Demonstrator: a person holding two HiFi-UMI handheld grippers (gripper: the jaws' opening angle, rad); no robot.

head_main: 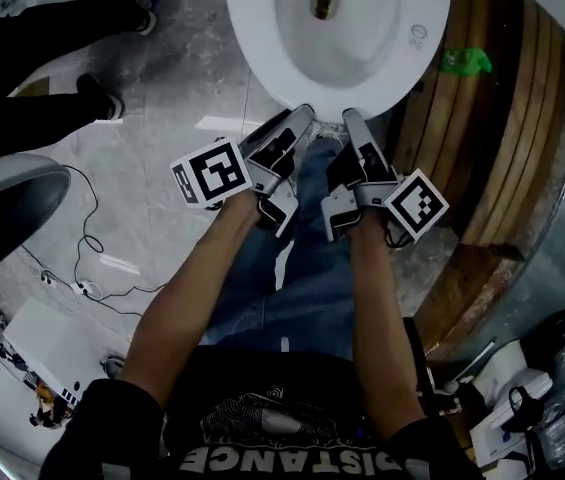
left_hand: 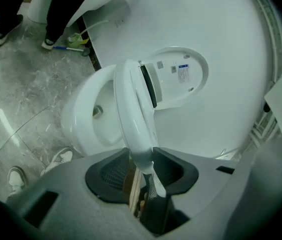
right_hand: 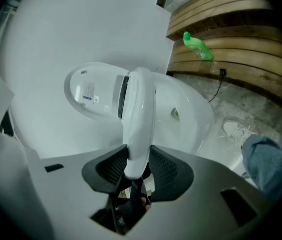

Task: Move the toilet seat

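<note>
Seen from above, a person's left gripper [head_main: 300,120] and right gripper [head_main: 354,120] meet at the front rim of a white toilet bowl [head_main: 262,63], top centre of the frame. Each gripper's jaws are partly closed, clamping the front edge of the toilet seat [left_hand: 133,104]. The seat is tilted up off the bowl and runs through the centre of both gripper views. A green bottle [right_hand: 197,47] lies on wooden boards [right_hand: 230,14], upper right.

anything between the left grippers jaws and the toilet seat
Nothing. In the left gripper view, the left gripper has its jaws pressed directly on the front edge of the toilet seat, with no gap.
</note>
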